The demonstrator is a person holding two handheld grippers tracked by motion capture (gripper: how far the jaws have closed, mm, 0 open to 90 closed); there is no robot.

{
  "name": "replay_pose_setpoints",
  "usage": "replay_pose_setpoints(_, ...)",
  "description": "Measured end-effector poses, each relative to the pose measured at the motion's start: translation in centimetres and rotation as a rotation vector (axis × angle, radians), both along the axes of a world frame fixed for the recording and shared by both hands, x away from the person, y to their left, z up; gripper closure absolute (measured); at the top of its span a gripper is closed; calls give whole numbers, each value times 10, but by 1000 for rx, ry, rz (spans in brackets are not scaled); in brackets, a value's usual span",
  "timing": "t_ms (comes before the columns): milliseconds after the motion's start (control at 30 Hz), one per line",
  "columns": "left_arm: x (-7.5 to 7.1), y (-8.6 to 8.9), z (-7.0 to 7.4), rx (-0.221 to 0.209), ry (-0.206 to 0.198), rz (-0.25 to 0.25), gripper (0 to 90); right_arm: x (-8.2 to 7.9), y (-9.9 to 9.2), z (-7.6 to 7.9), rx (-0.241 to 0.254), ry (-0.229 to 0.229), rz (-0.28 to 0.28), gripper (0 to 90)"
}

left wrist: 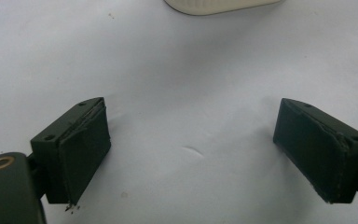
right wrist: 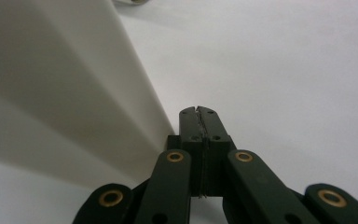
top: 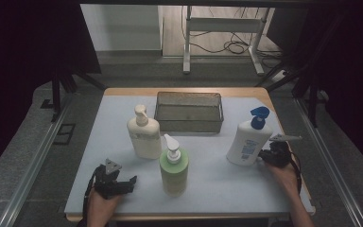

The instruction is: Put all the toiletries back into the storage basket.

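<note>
On the pale surface [top: 208, 189] stand three pump bottles and a wire basket [top: 189, 112]. The basket sits at the far middle, its long side facing the person. A cream bottle [top: 144, 135] stands upright just in front of the basket's left end, and a green bottle [top: 173, 168] with a white pump stands upright near it, closer to the person and a little to the right. Well apart from these, toward the right edge, a white bottle with a blue pump [top: 248, 139] leans slightly, its top tipped to the right. The right hand-held gripper [top: 263, 156] lies low at the foot of this white bottle, on its right side, with the person's hand behind it. In the right gripper view its jaws are pressed together with nothing between them, and the white bottle's flank [right wrist: 60, 84] rises right alongside them at the left; whether the tips touch the bottle I cannot tell. The left hand-held gripper [top: 125, 183] rests near the front left of the surface, well short of the cream bottle. In the left gripper view its jaws are spread wide over bare surface, and the base of the cream bottle [left wrist: 219, 4] shows at the top edge.
</note>
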State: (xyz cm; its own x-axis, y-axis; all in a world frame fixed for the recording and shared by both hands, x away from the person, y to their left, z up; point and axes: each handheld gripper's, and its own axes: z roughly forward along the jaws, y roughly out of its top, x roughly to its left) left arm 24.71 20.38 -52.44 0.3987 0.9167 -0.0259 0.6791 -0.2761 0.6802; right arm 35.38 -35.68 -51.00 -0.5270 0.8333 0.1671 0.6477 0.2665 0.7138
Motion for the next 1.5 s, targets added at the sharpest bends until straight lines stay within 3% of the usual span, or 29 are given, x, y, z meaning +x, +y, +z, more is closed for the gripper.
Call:
replay_pose_setpoints(1100, 0, 0, 0, -3, -1, 2, 103, -38, 22, -3, -49, -27, 69, 886)
replay_pose_setpoints(1500, 0, 0, 0, -3, -1, 2, 103, -42, 23, -2, -48, -25, 66, 847)
